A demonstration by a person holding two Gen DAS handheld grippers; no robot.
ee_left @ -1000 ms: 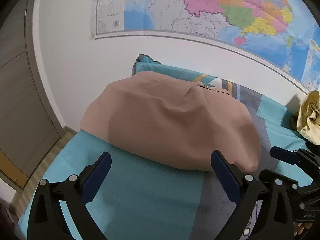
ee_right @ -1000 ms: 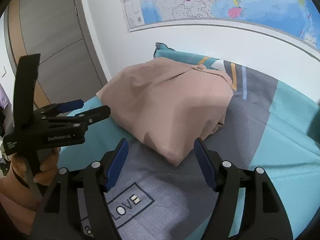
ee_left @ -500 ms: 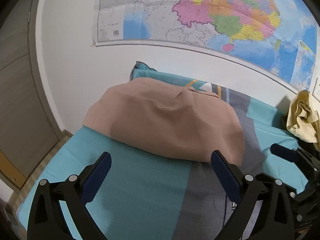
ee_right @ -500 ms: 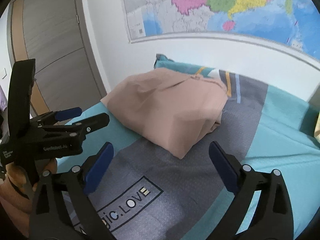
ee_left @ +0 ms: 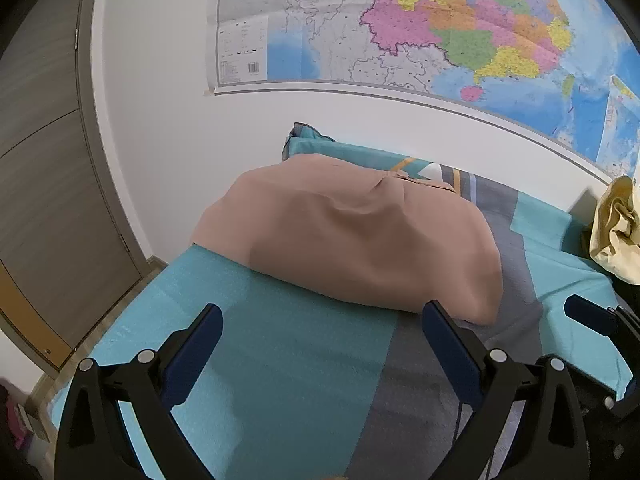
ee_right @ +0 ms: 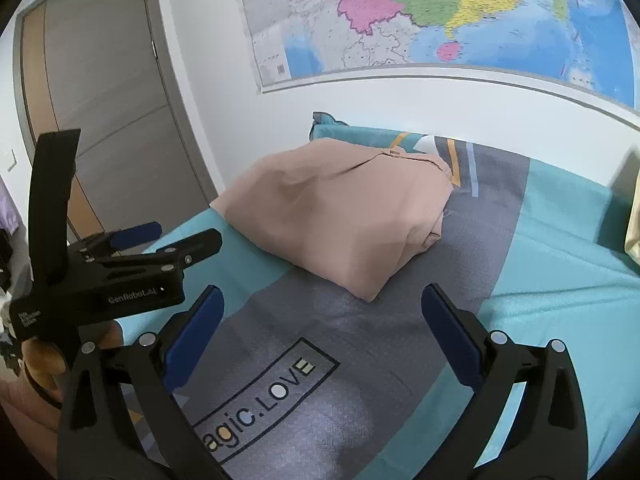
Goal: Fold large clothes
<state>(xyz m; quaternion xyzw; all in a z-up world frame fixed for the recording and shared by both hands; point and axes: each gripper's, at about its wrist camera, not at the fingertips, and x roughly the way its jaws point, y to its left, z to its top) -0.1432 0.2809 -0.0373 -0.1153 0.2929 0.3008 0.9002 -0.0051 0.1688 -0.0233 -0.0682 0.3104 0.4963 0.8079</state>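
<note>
Both grippers spread, folded garment ahead

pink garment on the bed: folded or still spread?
Folded. The pink garment lies as a compact stack on the bedspread, layered edges showing at its right side; neither gripper touches it.

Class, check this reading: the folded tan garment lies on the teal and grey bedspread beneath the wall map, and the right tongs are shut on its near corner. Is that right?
Not quite. The folded tan garment does lie on the teal and grey bedspread beneath the wall map, but the right tongs are open and clear of it, as the right wrist view shows.
</note>
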